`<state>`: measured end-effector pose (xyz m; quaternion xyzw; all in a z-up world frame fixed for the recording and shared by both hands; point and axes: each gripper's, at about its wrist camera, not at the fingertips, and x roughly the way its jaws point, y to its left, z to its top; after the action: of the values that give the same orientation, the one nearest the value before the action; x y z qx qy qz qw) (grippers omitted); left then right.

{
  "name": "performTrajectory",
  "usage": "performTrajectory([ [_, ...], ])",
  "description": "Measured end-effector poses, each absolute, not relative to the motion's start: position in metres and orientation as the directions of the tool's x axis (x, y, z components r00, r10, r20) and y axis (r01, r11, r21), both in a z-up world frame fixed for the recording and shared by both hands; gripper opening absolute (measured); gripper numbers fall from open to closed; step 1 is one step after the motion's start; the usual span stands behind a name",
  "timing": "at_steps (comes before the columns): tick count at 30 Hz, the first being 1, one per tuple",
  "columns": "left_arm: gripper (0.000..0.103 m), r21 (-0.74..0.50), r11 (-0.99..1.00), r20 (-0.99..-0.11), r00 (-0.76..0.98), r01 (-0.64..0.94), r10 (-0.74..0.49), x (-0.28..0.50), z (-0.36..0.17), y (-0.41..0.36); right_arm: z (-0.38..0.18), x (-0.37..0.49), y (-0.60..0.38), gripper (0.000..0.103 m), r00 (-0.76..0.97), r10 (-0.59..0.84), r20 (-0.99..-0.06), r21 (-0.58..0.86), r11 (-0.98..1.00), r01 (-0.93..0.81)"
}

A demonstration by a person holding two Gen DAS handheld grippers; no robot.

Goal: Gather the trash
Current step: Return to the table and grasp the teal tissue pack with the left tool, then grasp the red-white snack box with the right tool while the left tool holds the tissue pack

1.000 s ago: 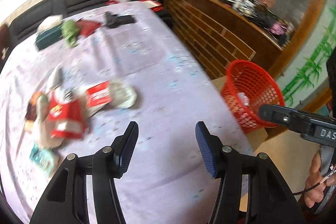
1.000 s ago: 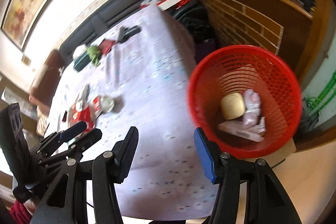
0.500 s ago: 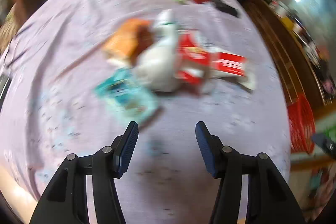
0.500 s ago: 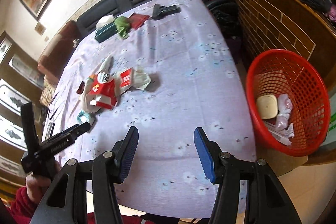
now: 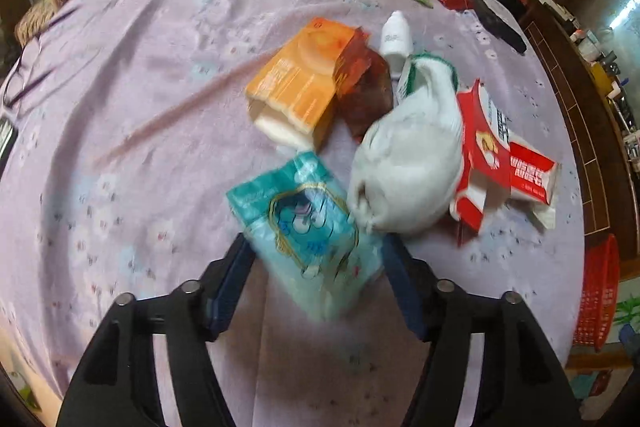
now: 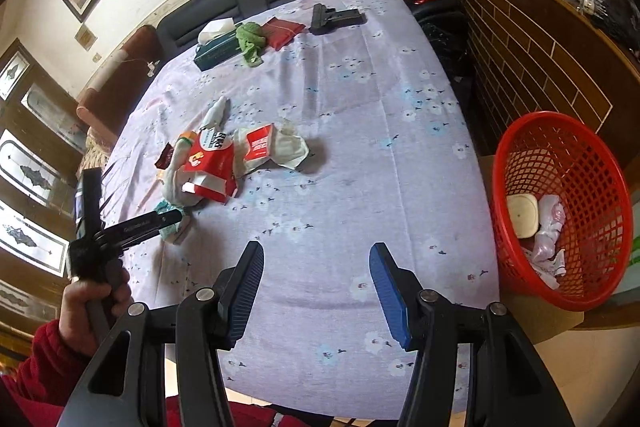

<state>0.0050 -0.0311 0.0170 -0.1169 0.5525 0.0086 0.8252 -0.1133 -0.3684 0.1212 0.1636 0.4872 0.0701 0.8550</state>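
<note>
A teal tissue packet point(image 5: 308, 227) lies on the lilac flowered tablecloth point(image 5: 140, 147). My left gripper point(image 5: 316, 247) points down over it. Its jaws are opening, with the packet between the blue pads and not squeezed. Behind it lies a trash pile: an orange box point(image 5: 300, 83), a brown wrapper point(image 5: 364, 99), a white plastic bag point(image 5: 408, 167), a red-and-white carton point(image 5: 484, 147) and a small white bottle point(image 5: 396, 39). The right wrist view shows the left gripper point(image 6: 172, 221) at that packet point(image 6: 176, 231). My right gripper point(image 6: 317, 249) hangs open and empty over the table's near edge.
A red mesh basket point(image 6: 560, 211) with some trash inside stands off the table's right side, below a wooden counter point(image 6: 540, 39). At the table's far end lie a dark tissue box point(image 6: 216, 47), a green cloth point(image 6: 250, 41), a red pouch point(image 6: 282, 31) and a black tool point(image 6: 334, 17).
My left gripper swung from the basket side to the trash pile, came down over the teal packet, and its jaws widened. The right gripper drew back from above the basket to the table's near edge.
</note>
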Motion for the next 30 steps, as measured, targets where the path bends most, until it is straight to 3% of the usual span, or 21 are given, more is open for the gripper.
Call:
performTrajectory([
  [3,0.066,-0.163,0.979,-0.906,0.413,-0.125,-0.098,0.009,0.017,-0.033,0.120,-0.114,-0.374,0.059,0.516,0.270,-0.813,0.345,0.937,0.055],
  [6,0.053,-0.136,0.985,-0.895,0.440,-0.104,-0.077,0.006,0.016,-0.031,0.118,-0.113,-0.376,0.059,0.511,0.269,-0.816,0.347,0.936,0.062],
  [10,0.028,-0.151,0.983,-0.883,0.461,-0.101,-0.088,-0.002,0.021,-0.021,0.116,-0.109,-0.371,0.059,0.502,0.283,-0.817,0.354,0.934,0.051],
  [19,0.025,-0.200,0.976,-0.886,0.441,-0.087,-0.142,-0.031,0.021,0.012,0.108,-0.083,-0.336,0.060,0.460,0.355,-0.814,0.389,0.921,-0.023],
  [22,0.025,-0.200,0.977,-0.888,0.434,-0.072,-0.150,-0.041,0.021,0.022,0.106,-0.068,-0.320,0.065,0.440,0.381,-0.813,0.405,0.913,-0.044],
  [30,0.025,-0.163,0.987,-0.895,0.421,-0.003,-0.147,-0.057,0.023,0.035,0.090,-0.019,-0.274,0.066,0.387,0.454,-0.803,0.472,0.880,-0.054],
])
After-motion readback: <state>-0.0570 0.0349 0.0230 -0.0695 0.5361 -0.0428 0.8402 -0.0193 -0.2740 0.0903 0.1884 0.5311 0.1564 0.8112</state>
